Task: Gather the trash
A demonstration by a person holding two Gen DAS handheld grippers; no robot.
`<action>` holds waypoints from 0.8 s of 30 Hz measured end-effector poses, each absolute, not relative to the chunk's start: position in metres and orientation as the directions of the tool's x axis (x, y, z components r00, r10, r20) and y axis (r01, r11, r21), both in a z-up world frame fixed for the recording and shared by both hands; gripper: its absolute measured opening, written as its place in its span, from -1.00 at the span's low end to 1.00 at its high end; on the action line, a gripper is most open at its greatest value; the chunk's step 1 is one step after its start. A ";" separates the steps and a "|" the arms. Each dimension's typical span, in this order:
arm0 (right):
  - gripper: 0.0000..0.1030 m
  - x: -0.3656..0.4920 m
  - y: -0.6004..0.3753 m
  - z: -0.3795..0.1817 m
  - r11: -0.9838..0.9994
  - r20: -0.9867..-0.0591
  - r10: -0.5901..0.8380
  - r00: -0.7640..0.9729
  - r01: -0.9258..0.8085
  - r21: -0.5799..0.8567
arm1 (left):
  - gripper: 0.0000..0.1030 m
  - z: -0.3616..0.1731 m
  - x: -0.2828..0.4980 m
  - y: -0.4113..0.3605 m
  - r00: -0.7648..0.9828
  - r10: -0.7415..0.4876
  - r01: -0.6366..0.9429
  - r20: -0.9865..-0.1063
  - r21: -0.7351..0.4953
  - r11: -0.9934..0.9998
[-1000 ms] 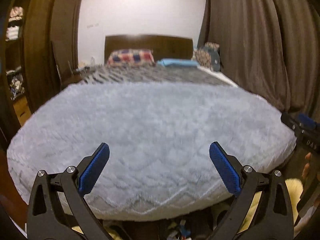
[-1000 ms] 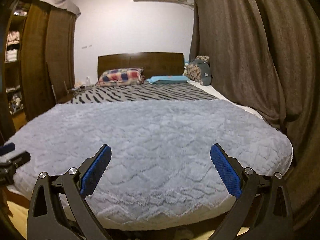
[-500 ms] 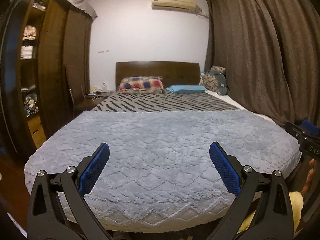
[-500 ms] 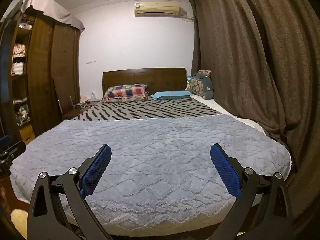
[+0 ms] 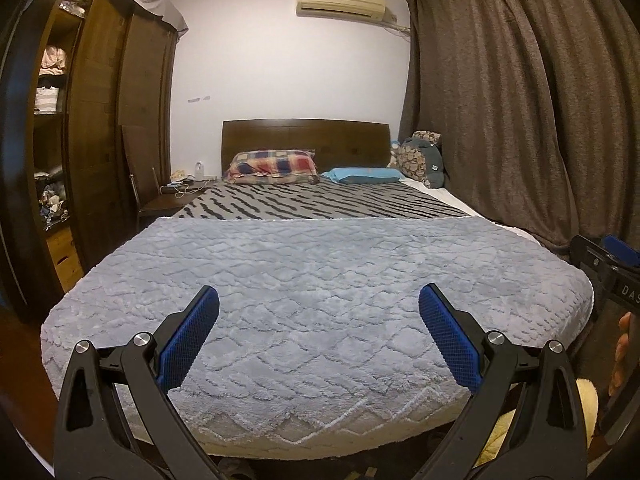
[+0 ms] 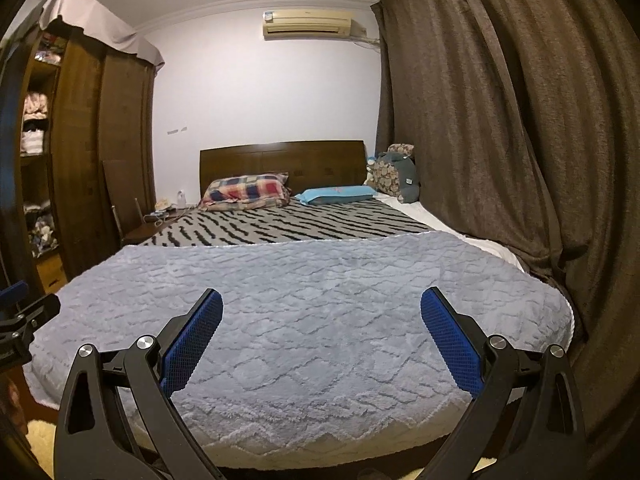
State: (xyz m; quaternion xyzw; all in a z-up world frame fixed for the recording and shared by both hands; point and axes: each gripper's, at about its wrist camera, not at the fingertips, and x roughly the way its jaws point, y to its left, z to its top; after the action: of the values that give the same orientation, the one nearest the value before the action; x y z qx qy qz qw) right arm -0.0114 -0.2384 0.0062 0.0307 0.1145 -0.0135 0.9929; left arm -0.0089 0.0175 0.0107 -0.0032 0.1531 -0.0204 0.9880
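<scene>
Grey fleece blanket [image 5: 312,288] fills both views, covering the foot end of the bed; landmark for everything below. Change over the last second: both cameras tilted up from the blanket's near edge, so the headboard [image 5: 306,136], the air conditioner [image 5: 340,2] above it and the wardrobe [image 5: 104,120] left of the blanket now show. The floor clutter under the blanket's near edge, seen a second ago in the left view, is out of frame. Left gripper [image 5: 318,332] spread wide, holding nothing, raised over the blanket's near edge. Right gripper [image 6: 320,334] also spread wide, empty, same height. No trash visible on the blanket; nothing collected yet. Small items on the nightstand [image 5: 178,196] left of the blanket's far edge, too small to identify. Judgement: scanning phase, target not yet picked; likely trash lies low, below the blanket's near edge.
</scene>
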 end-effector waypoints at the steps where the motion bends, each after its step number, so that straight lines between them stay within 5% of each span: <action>1: 0.93 -0.011 -0.239 0.006 0.998 -0.228 -0.018 0.973 0.033 0.062 | 0.84 0.010 -0.009 0.018 0.953 -0.042 0.040 -0.301 -0.012 0.999; 24: 0.93 -0.015 -0.242 0.007 0.995 -0.225 -0.010 0.974 0.032 0.094 | 0.84 0.012 -0.013 0.019 0.956 -0.049 0.043 -0.290 -0.029 0.999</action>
State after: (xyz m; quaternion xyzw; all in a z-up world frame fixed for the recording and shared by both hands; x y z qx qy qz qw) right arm -0.0146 -0.2424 0.0071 0.0484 0.1127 -0.0106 0.9924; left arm -0.0135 0.0193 0.0118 -0.0110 0.1467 -0.0234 0.9888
